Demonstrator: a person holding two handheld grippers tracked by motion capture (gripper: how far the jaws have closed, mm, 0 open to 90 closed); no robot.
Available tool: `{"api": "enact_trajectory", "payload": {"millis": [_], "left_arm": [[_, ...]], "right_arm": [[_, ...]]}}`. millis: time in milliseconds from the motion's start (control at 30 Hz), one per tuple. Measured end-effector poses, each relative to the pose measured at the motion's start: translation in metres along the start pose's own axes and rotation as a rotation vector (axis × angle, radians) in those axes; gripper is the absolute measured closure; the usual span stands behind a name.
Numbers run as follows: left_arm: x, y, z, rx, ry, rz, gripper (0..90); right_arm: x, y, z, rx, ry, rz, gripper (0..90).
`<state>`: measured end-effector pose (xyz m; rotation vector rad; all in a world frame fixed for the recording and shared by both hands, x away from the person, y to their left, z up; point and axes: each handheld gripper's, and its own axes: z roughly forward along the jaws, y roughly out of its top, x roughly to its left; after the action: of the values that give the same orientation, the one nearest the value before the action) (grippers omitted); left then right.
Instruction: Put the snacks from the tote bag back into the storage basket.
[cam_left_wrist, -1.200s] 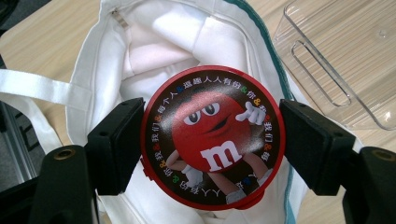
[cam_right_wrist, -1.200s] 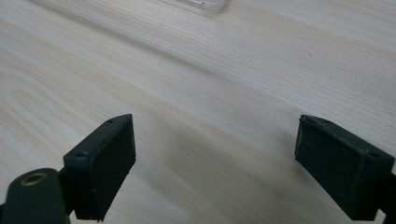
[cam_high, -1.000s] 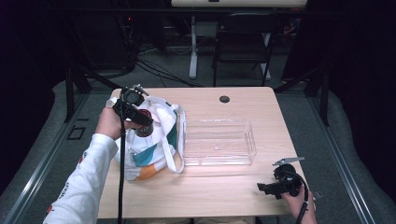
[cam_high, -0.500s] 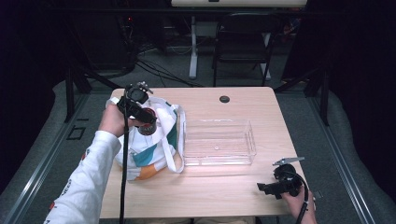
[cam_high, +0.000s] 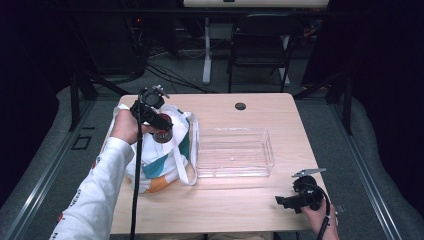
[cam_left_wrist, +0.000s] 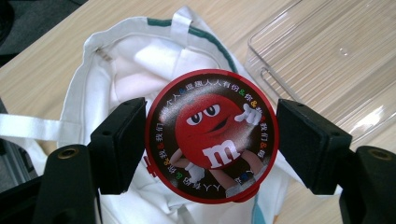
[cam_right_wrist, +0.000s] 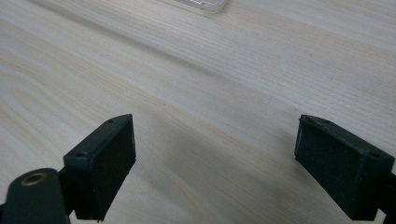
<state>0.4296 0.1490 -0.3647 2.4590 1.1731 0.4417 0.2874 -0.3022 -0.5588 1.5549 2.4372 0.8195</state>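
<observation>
A round red candy tin (cam_left_wrist: 212, 116), its lid printed with a red cartoon character, sits between the jaws of my left gripper (cam_left_wrist: 212, 140). Both pads press on its rim. In the high view my left gripper (cam_high: 161, 129) holds the tin (cam_high: 162, 136) just above the open mouth of a white tote bag (cam_high: 162, 165) at the table's left. My right gripper (cam_high: 280, 201) rests low at the front right corner. Its jaws stand wide apart over bare wood, and nothing lies between them in the right gripper view (cam_right_wrist: 210, 158).
A clear plastic tray (cam_high: 234, 152) lies in the middle of the wooden table (cam_high: 225, 210), right of the bag; its corner shows as the tray (cam_left_wrist: 327, 60) in the left gripper view. A small black disc (cam_high: 240, 106) sits near the far edge. A chair stands behind the table.
The left hand has barely shifted above the bag, still gripping the tin. The right gripper has stayed where it was.
</observation>
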Motion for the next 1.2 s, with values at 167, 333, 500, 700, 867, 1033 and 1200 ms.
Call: {"api": "enact_trajectory", "payload": {"millis": [167, 333, 500, 700, 867, 1033, 1200], "left_arm": [[-0.010, 0.010, -0.001, -0.012, -0.018, 0.020, 27.4], [-0.020, 0.018, 0.001, -0.019, -0.037, 0.037, 27.4], [-0.029, 0.026, 0.004, -0.019, -0.057, 0.050, 27.4], [-0.043, 0.034, 0.010, -0.030, -0.081, 0.062, 27.4], [-0.056, 0.041, 0.017, -0.029, -0.108, 0.082, 27.4], [-0.064, 0.045, 0.022, -0.031, -0.126, 0.092, 27.4], [-0.074, 0.048, 0.030, -0.032, -0.156, 0.097, 27.4]], "right_arm": [[0.000, 0.000, 0.000, 0.001, 0.001, -0.003, 11.8], [0.000, 0.000, 0.000, -0.002, 0.000, -0.001, 11.9], [0.000, 0.000, 0.000, -0.002, 0.002, -0.002, 11.9], [0.000, 0.000, 0.000, 0.001, 0.004, -0.004, 11.9], [0.000, 0.000, 0.000, -0.001, -0.001, -0.002, 11.9], [0.000, -0.001, -0.001, -0.007, -0.001, 0.000, 11.9], [0.000, -0.001, -0.001, -0.002, 0.000, -0.005, 11.9]]}}
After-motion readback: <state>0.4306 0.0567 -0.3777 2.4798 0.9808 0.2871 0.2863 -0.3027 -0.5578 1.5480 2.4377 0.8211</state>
